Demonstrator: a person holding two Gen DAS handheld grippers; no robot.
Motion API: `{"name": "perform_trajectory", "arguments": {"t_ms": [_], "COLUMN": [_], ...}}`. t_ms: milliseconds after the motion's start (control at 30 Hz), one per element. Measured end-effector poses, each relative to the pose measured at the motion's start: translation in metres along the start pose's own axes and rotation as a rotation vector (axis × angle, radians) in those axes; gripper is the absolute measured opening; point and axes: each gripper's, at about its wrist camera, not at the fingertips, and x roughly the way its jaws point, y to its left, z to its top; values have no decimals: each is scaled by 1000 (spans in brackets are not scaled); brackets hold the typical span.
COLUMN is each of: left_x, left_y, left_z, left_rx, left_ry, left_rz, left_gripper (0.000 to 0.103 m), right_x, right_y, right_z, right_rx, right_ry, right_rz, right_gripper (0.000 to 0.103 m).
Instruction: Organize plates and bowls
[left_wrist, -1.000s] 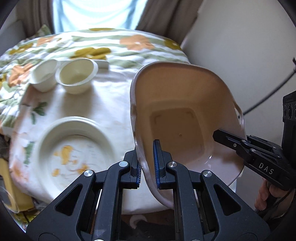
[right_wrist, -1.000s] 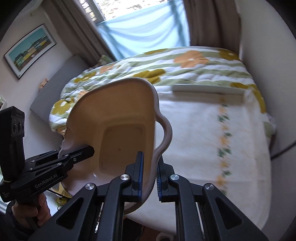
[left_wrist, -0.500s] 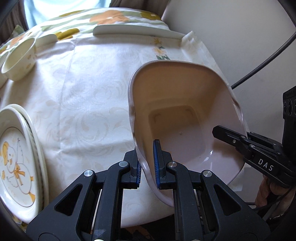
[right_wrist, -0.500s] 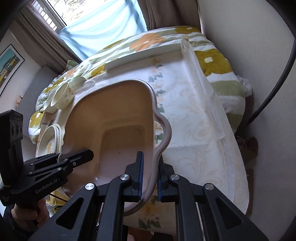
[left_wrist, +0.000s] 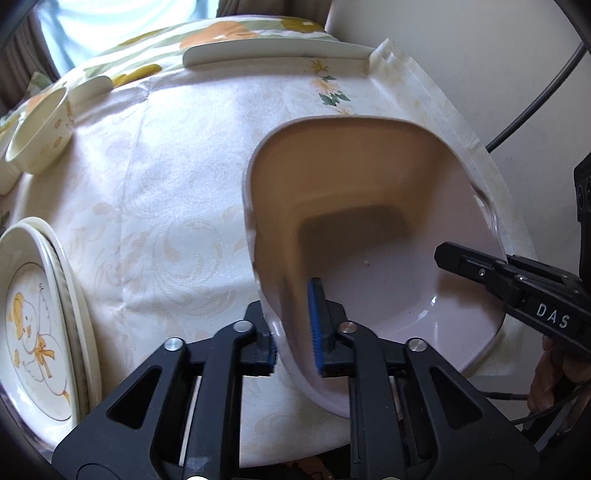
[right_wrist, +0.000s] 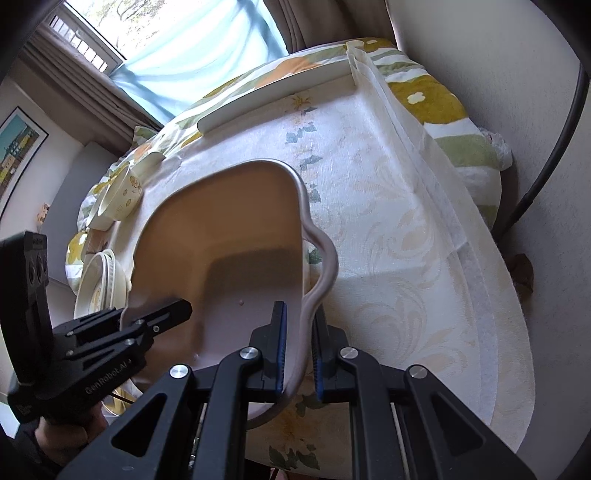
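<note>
The table (left_wrist: 177, 206) under its pale patterned cloth now fills both views; a second ago the window and flowered bedspread took up most of each, and the big tub (left_wrist: 369, 229) hung tilted clear above the cloth. The tub, a pinkish square-bottomed basin with side handles, now sits low near the table's right-hand corner, close to the wall, its base seemingly on the cloth, though contact is hard to confirm. The left gripper (left_wrist: 295, 332) has just been easing its jaws apart: the tub's near rim is between them, but a gap shows beside the inner blue pad, so the grip looks released. The right gripper (right_wrist: 298, 347) is clamped on the handle-side rim. The broad middle of the cloth lies bare between the tub and the stacked plates (left_wrist: 33, 325) with a duck picture at the left edge. A small printed bowl (left_wrist: 38, 134) sits far left, and a long flat white dish (left_wrist: 273, 51) along the far edge. One gripper reads "DAS", the other "GenRobot.AI"
</note>
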Motion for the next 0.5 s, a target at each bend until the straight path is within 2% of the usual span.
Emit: {"name": "perform_trajectory", "arguments": {"t_ms": [33, 67, 100, 133, 200, 333, 500], "left_x": [1, 0, -2, -6, -8, -18, -62], "left_y": [-1, -2, -2, -3, -3, -1, 11], "left_z": [0, 1, 1, 1, 1, 4, 3], "left_rx": [3, 3, 2, 3, 11, 13, -19], "left_ry": [3, -1, -21, -46, -52, -53, -96], "left_rz": [9, 16, 20, 18, 14, 23, 34], "left_gripper": [40, 68, 75, 77, 77, 77, 77], "right_x": [0, 1, 2, 2, 0, -13, -51], "right_y": [-1, -3, -3, -4, -4, -5, 6], "right_z": [0, 1, 1, 1, -1, -1, 4], "right_rx": [14, 24, 31, 37, 42, 64, 14], "right_ry": [1, 5, 9, 9, 0, -23, -77], "right_rz": [6, 10, 12, 10, 6, -10, -58], "right_gripper": [11, 12, 15, 20, 46, 47, 47]}}
